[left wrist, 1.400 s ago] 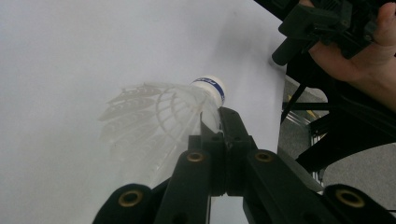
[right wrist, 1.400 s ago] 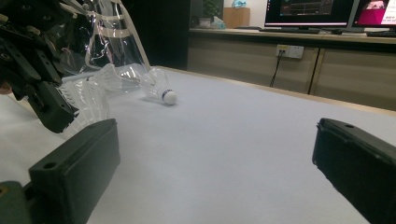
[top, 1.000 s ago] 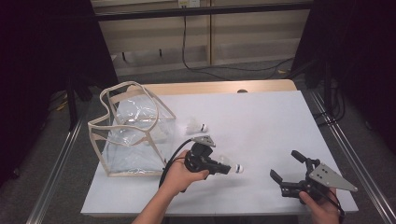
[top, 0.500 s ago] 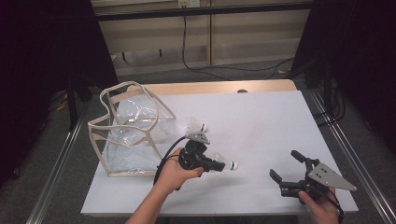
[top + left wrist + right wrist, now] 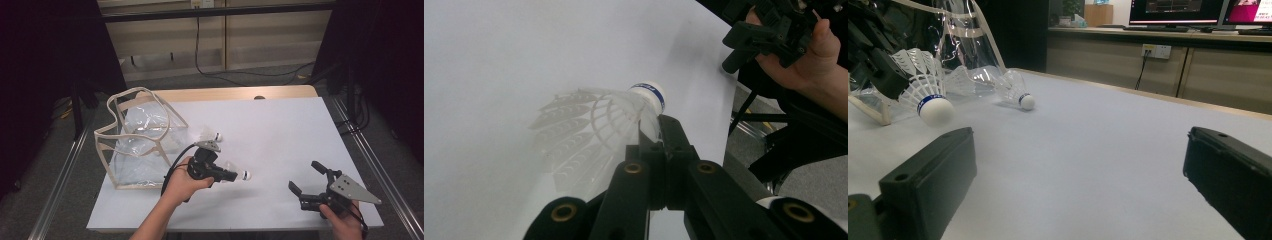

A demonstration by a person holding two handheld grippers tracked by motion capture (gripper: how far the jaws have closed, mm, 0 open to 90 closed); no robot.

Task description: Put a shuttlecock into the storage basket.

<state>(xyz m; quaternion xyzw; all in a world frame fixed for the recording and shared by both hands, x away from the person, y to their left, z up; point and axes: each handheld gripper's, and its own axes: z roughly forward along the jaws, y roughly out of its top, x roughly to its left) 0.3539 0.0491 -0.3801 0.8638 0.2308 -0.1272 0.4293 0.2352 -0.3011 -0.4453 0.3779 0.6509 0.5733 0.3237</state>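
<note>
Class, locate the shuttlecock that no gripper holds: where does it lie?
In the high view the loose shuttlecock lies on the white table, left of centre, beside the clear bag and beyond the left gripper.

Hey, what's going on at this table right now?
A person holds tongs in each hand. The left tongs are shut on a shuttlecock's feathers, lifting it off the white table. A second shuttlecock lies beside the clear bag. The right tongs rest open near the table's front edge.
</note>
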